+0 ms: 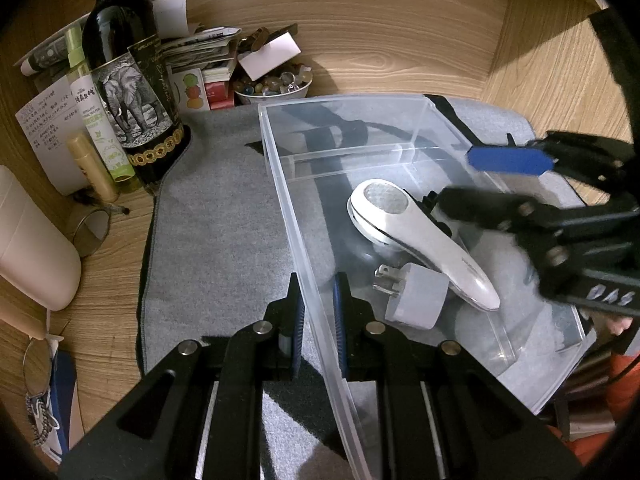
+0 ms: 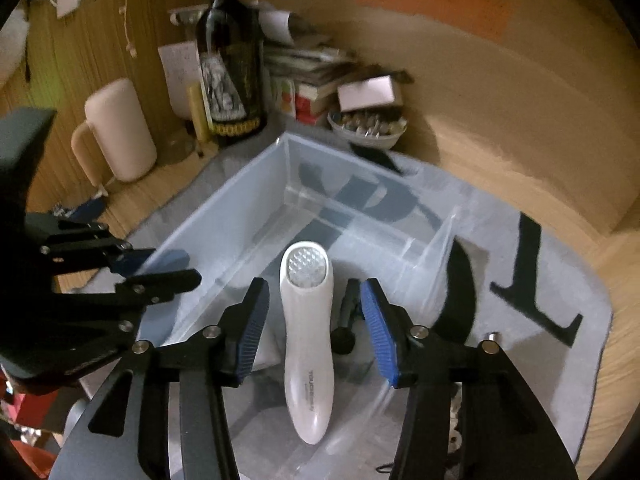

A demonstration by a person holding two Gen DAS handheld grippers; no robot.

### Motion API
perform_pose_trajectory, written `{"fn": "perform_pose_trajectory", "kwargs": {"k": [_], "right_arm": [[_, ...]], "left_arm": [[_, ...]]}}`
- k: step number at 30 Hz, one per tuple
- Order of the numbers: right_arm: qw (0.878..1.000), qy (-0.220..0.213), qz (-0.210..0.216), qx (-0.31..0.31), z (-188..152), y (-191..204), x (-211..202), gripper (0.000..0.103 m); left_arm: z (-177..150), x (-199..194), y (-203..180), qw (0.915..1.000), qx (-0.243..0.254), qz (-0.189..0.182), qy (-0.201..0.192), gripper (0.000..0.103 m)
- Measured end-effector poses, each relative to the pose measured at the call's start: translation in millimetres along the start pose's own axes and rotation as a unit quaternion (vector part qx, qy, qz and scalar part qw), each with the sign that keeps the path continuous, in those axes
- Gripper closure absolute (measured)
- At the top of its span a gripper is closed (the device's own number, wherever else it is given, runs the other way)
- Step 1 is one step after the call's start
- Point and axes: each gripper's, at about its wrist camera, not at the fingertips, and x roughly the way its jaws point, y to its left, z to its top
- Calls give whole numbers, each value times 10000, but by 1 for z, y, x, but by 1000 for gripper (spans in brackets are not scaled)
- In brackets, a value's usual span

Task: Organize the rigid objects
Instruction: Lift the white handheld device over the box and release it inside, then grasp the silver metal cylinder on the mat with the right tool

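A clear plastic box (image 1: 280,168) stands on a grey mat (image 1: 224,220). My left gripper (image 1: 318,308) is shut on the box's near left wall, one pad outside and one inside. In the box lie a white handheld device (image 1: 420,240) with a faceted round head and a grey plug adapter (image 1: 416,300), which touches the device's handle. My right gripper (image 2: 314,320) is open over the device (image 2: 308,340), a blue pad on each side and clear gaps to the handle. In the left wrist view the right gripper (image 1: 492,184) reaches in from the right above the box.
A dark wine bottle (image 1: 128,80), a green spray bottle (image 1: 92,120), stacked papers and a bowl of pebbles (image 1: 272,88) crowd the back left corner. A cream mug (image 1: 32,248) stands at the left. Wooden walls close the back and right.
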Motion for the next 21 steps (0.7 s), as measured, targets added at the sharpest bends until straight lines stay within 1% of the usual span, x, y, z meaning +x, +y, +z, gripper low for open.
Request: {"fn": "perform_pose_trajectory", "kwargs": {"k": [6, 9, 13, 17, 21], "right_arm": [[9990, -374, -199, 105, 2, -12, -30, 56], [9973, -584, -382, 209, 1, -23, -47, 54], [9942, -774, -606, 435, -2, -46, -65, 53], [9907, -791, -837, 718, -10, -72, -74, 53], [9884, -586, -965, 1016, -24, -97, -66, 53]], "left_arm": [[0, 0, 0, 10000, 1, -1, 2, 90], [0, 0, 0, 10000, -3, -3, 4, 90], [0, 0, 0, 10000, 1, -5, 2, 90], [0, 0, 0, 10000, 4, -3, 2, 90], [-1, 0, 1, 10000, 7, 8, 1, 90]]}}
